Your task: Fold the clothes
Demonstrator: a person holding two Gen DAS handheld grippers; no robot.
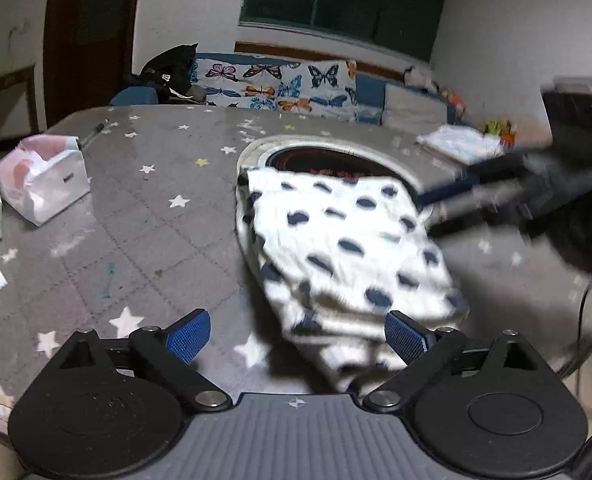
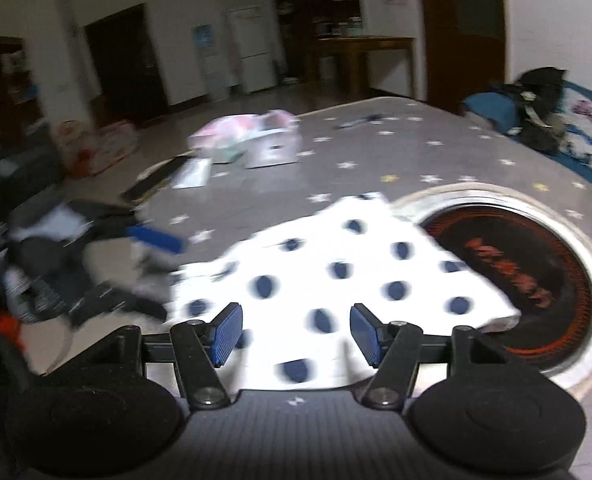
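On the starred table [image 1: 136,208], both hand-held grippers [image 1: 297,336] [image 2: 296,334] gape over the dotted cloth [image 1: 347,248]; lettering blurred.

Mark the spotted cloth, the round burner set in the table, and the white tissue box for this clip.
spotted cloth [image 1: 347,248]: left wrist view, middle of the folded top layer.
round burner [image 2: 535,276]: right wrist view, dark glass with red lettering.
white tissue box [image 1: 52,184]: left wrist view, its front side.
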